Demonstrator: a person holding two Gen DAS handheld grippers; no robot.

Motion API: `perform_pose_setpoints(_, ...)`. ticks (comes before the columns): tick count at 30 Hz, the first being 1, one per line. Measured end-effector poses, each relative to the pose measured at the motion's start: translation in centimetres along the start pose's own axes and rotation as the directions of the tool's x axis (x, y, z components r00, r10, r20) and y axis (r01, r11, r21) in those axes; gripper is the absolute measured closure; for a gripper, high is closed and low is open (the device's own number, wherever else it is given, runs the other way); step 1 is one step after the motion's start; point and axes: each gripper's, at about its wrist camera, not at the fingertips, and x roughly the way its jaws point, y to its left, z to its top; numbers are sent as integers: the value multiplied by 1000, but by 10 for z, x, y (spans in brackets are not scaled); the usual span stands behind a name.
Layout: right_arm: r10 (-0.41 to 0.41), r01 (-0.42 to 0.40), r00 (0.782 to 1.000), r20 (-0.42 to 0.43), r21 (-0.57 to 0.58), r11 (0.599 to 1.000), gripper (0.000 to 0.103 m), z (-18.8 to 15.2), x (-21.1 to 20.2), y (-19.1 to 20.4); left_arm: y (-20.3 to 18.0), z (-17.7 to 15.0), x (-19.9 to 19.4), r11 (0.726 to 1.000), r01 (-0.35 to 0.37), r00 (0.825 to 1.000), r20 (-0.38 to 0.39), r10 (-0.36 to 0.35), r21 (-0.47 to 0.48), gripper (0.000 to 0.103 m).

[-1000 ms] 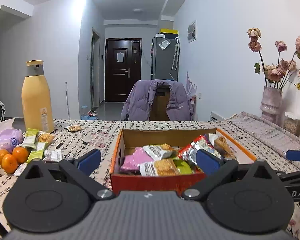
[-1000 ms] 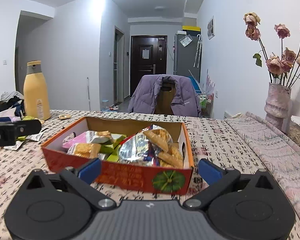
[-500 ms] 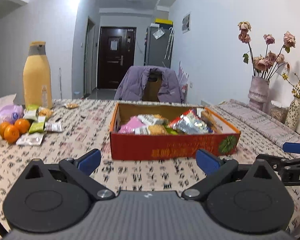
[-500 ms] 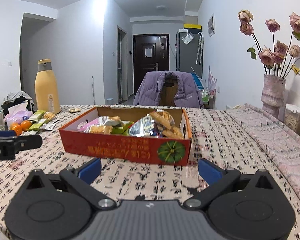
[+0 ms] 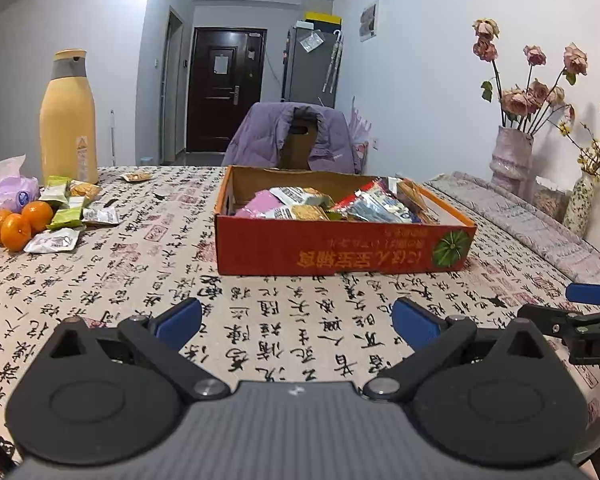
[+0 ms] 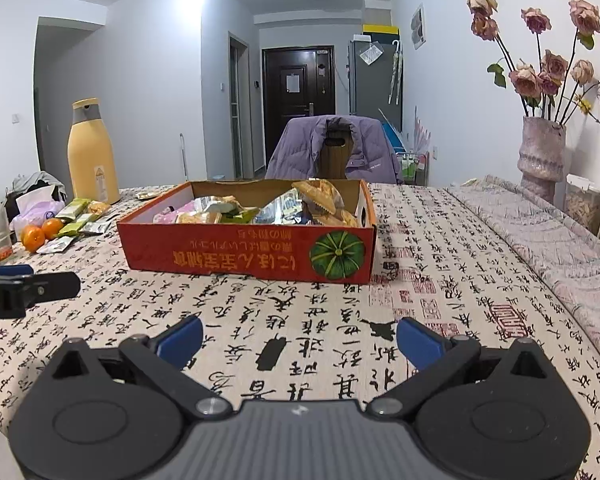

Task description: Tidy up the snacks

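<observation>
A red cardboard box (image 5: 340, 250) (image 6: 244, 254) stands mid-table, filled with several snack packets (image 5: 320, 208) (image 6: 284, 208). More loose snack packets (image 5: 70, 216) (image 6: 80, 216) lie at the far left of the table beside the oranges. My left gripper (image 5: 296, 320) is open and empty, low over the tablecloth in front of the box. My right gripper (image 6: 298, 338) is open and empty too, in front of the box, to the right of the left one. Each gripper shows at the edge of the other's view.
A tall yellow bottle (image 5: 68, 120) (image 6: 92, 156), oranges (image 5: 18, 226) (image 6: 40, 234) and a tissue pack (image 5: 4, 188) are at the far left. A vase of dried roses (image 5: 510, 160) (image 6: 542, 156) stands at the right. A chair with a purple jacket (image 5: 296, 140) is behind the table.
Both grippers have pulled back from the box toward the near side of the table. The box now looks smaller and farther. Both stay open and empty.
</observation>
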Motion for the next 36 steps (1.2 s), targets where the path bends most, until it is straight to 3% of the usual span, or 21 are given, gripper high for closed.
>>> perform_pose_setpoints(36,7,-7,1000,-9,1,1000,0,-1,1,1,-4,-2,0,1000,17,1000,-6,-17,9,0)
